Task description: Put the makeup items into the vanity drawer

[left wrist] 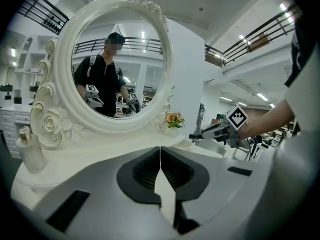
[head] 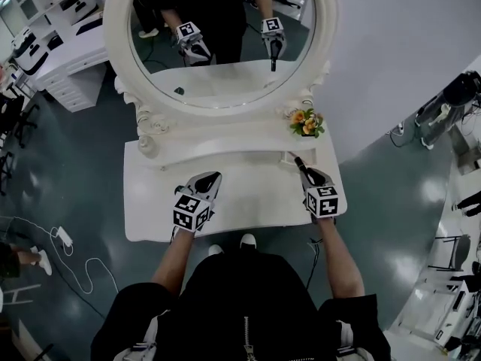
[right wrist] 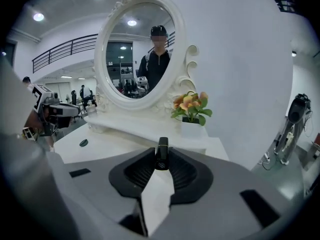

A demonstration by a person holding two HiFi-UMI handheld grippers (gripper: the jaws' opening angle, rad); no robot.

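**Black tube in our right tongs, over the white vanity**

Right gripper view: we see one small white pot (right wrist: 193, 129) holding orange flowers with green leaves (right wrist: 190, 104) on the shelf of the white vanity table (right wrist: 115, 146), below its oval white-framed mirror (right wrist: 102, 59). Our right gripper (right wrist: 161, 160) has its jaws narrow, clamped on one slim black makeup tube (right wrist: 161, 151). One small dark round item (right wrist: 83, 142) lies on the tabletop, well apart to the left.

Left gripper view: our left gripper (left wrist: 160, 156) has its jaws pressed together with nothing between them. One pale bottle (left wrist: 29, 151) stands by the mirror's left foot.

Head view: we count two tongs over the tabletop, and the tube points towards the flowers.
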